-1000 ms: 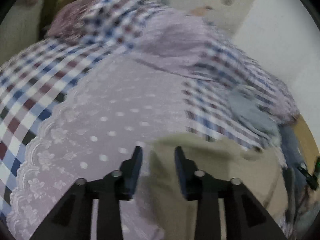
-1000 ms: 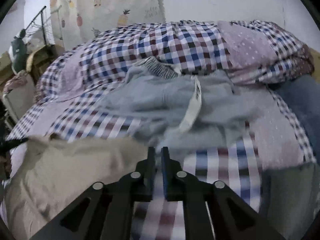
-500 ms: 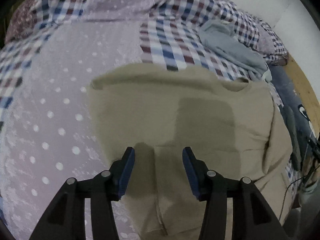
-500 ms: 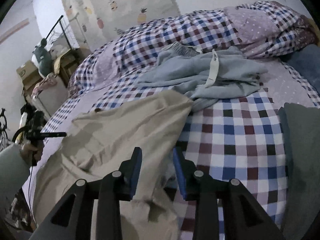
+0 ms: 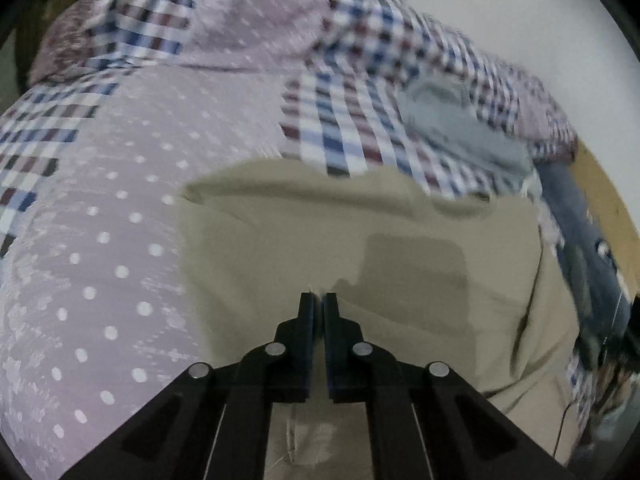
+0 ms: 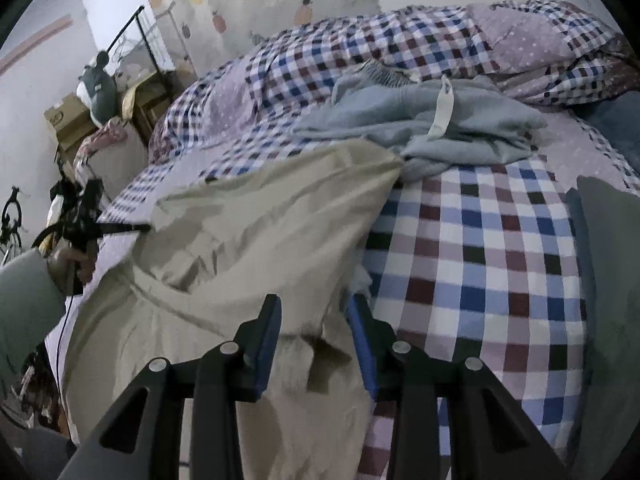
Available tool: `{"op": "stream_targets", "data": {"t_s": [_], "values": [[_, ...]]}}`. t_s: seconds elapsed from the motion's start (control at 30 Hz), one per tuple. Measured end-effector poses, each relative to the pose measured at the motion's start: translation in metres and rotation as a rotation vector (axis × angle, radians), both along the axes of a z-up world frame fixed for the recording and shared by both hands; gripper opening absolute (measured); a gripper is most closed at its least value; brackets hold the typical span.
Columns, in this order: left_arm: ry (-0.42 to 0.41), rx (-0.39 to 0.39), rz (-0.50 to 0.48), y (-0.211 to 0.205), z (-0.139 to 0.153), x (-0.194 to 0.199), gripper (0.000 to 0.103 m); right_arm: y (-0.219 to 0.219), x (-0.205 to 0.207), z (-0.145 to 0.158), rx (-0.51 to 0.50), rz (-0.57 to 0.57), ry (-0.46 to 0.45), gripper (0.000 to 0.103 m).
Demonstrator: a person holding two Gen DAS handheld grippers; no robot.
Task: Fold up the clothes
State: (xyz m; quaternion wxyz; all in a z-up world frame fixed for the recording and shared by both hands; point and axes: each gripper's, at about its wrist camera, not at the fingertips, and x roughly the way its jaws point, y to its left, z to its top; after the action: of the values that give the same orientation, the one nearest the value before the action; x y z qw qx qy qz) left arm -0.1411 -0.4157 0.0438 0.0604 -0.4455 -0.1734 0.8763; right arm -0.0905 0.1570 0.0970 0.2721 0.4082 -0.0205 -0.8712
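The left gripper (image 5: 318, 300) is pinched closed on the beige garment (image 5: 304, 240); the right gripper (image 6: 314, 312) stands open over the garment's edge. The garment lies spread on the checked bed (image 6: 500, 248), with a grey-blue garment (image 6: 452, 120) crumpled beyond.

Four garments: one beige (image 6: 256, 240), one light-blue (image 6: 432, 128), two dark (image 6: 612, 264).

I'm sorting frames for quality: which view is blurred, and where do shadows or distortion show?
Left wrist view: motion blur smears the checked quilt; a dark rectangular shadow lies on the beige garment. Right wrist view: sharper, dim light, fisheye bends the bed's edges.
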Motion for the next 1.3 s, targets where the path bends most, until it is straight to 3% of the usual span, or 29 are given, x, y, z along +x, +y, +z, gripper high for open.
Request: {"op": "stream_targets", "data": {"t_s": [0.2, 0.4, 0.53, 0.7, 0.97, 1.13, 1.2, 1.27, 1.3], "values": [[0.084, 0.063, 0.153, -0.027, -0.001, 0.017, 0.003, 0.005, 0.010, -0.011, 0.039, 0.002, -0.017, 0.038], [0.073, 0.110, 0.186, -0.034, -0.012, 0.025, 0.003, 0.006, 0.018, -0.019, 0.083, 0.010, -0.010, 0.038], [0.060, 0.102, 0.193, -0.031, -0.008, 0.025, 0.003, -0.004, 0.021, -0.018, 0.127, 0.039, 0.032, 0.038], [0.047, 0.103, 0.200, -0.027, 0.002, 0.022, 0.003, -0.030, 0.028, -0.013, 0.242, 0.087, 0.160, 0.038], [0.020, 0.123, 0.210, -0.023, 0.025, 0.017, 0.003, -0.069, 0.032, -0.030, 0.521, 0.135, 0.324, 0.033], [0.010, 0.167, 0.214, -0.022, 0.037, 0.017, 0.003, -0.091, 0.051, -0.042, 0.715, 0.174, 0.530, 0.032], [-0.005, 0.162, 0.214, -0.021, 0.040, 0.015, 0.003, -0.101, 0.060, -0.050, 0.813, 0.206, 0.631, 0.028], [-0.020, 0.165, 0.224, -0.022, 0.042, 0.014, 0.003, -0.100, 0.065, -0.046, 0.823, 0.208, 0.675, 0.005], [-0.024, 0.174, 0.232, -0.024, 0.043, 0.013, 0.003, -0.098, 0.066, -0.042, 0.812, 0.204, 0.686, 0.003]]}}
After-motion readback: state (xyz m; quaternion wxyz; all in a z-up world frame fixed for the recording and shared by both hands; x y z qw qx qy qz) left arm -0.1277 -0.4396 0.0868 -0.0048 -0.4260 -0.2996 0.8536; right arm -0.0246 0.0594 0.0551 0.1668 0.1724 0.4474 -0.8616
